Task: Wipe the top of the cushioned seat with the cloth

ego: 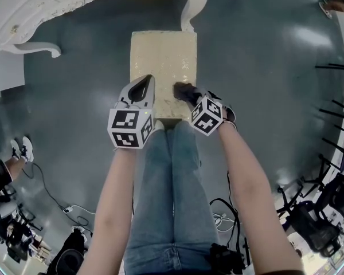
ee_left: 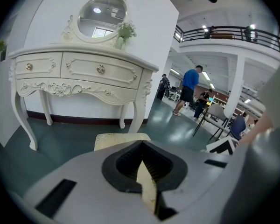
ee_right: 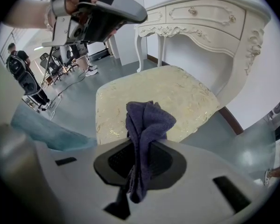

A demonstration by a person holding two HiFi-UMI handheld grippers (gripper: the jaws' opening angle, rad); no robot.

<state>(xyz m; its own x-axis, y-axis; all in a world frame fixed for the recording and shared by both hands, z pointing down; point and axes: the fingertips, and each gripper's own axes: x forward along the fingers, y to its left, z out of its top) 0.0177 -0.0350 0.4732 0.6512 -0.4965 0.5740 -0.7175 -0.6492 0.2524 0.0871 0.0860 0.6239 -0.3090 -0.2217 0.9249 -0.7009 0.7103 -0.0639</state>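
Observation:
The cream cushioned seat (ego: 163,53) stands on the floor just ahead of the person's knees. A dark purple cloth (ego: 184,90) is bunched over its near right part, with my right gripper (ego: 190,96) shut on it. In the right gripper view the cloth (ee_right: 147,120) stands up out of the jaws of the right gripper (ee_right: 140,160), above the seat (ee_right: 177,97). My left gripper (ego: 146,82) hovers over the seat's near left edge, shut with nothing in it. Only a thin sliver shows between the jaws of the left gripper (ee_left: 142,169), with the seat (ee_left: 119,138) beyond.
A white carved dressing table (ego: 74,4) stands right behind the seat, one leg (ego: 192,7) at the seat's far right corner. Its mirror (ee_left: 102,17) sits on top. Cables (ego: 51,193) and chairs (ego: 327,211) line the sides. People (ee_left: 189,90) walk far off.

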